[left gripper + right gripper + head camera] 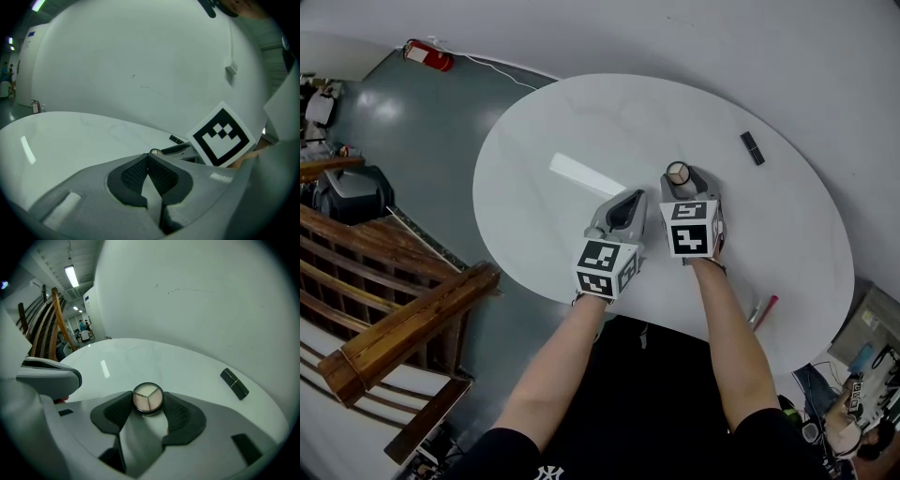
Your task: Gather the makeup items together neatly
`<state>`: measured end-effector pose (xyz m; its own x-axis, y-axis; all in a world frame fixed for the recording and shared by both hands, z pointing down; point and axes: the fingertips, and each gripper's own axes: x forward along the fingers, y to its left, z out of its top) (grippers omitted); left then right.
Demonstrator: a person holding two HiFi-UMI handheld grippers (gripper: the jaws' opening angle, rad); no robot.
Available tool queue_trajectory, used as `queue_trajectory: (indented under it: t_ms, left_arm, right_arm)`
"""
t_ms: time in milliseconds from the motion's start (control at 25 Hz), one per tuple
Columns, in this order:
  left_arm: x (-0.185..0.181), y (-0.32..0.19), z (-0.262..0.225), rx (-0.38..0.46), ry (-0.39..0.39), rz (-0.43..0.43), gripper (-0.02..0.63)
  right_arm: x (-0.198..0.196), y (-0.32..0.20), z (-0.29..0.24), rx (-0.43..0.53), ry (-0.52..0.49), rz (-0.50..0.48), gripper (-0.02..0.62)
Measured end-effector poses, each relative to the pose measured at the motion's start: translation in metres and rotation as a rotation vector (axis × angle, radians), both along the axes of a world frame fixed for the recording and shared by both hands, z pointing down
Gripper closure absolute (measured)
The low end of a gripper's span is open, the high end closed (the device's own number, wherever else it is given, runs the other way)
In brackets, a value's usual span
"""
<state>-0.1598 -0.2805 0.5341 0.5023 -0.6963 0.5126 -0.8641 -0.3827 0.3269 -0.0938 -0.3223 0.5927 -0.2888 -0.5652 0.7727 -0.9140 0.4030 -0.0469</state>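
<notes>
Right gripper point(679, 177) clamped on round compact point(148, 398), pads on both sides, well left of lipstick point(753, 148) on table point(544, 159). Left gripper point(629, 198) jaws together, empty, further left of lipstick. We grip lightly, bring compact level beside lipstick, release gently. Red pencil point(766, 311), nearer us than lipstick, likely next.

Things spread on the table point(581, 122)
Compact point(677, 172) sat between the right gripper's point(148, 401) jaws, left gripper point(630, 199) just left; lipstick point(753, 148) lay behind-right, pencil point(763, 311) at the near-right edge.
</notes>
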Motion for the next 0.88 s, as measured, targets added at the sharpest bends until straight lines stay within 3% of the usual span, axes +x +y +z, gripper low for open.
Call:
queue_trajectory:
  t_ms: [360, 880]
  left_arm:
    - [0.005, 0.014, -0.012, 0.029, 0.009, 0.026, 0.598]
    - [0.022, 0.077, -0.033, 0.079, 0.025, 0.100, 0.598]
  right_arm:
    - [0.003, 0.014, -0.024, 0.046, -0.047, 0.043, 0.373]
    - [0.018, 0.089, -0.056, 0.101, -0.035, 0.084, 0.373]
